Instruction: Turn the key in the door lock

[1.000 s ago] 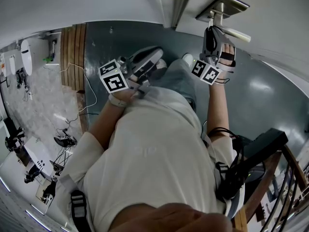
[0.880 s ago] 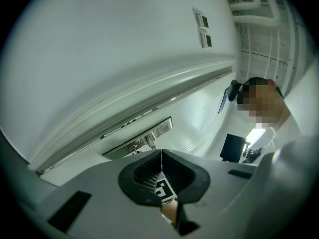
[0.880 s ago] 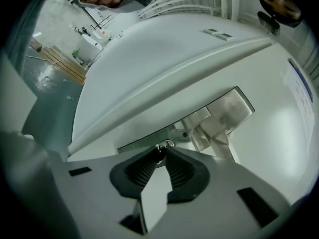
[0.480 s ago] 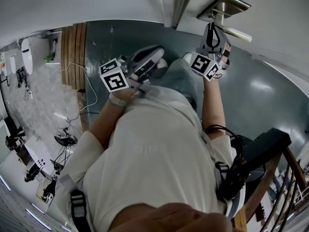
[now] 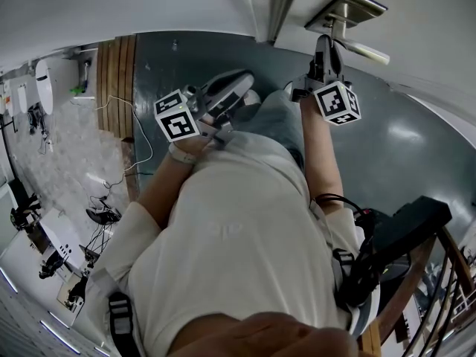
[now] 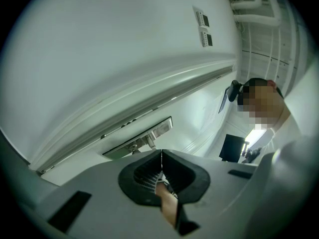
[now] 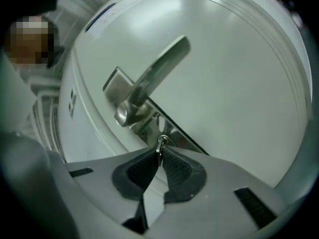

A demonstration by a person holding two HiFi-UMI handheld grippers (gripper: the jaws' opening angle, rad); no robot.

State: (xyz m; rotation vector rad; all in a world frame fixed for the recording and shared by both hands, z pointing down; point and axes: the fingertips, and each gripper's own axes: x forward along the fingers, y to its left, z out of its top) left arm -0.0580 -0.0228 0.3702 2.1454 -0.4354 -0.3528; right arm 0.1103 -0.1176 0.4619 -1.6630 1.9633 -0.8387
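Our grey left gripper (image 5: 236, 86) hangs level with its jaws pressed together on nothing. Our right gripper (image 5: 326, 44), its jaws just closing, pinches the small silver metal key (image 7: 161, 143) in the lock, below the brushed steel lever handle (image 7: 154, 73) of the white door (image 7: 239, 83).

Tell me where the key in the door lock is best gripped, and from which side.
Grip the key by its thin head, all that stands out of the lock plate, coming straight at the door, one jaw on each flat face. The right gripper, its jaws just closing, pinches it so.
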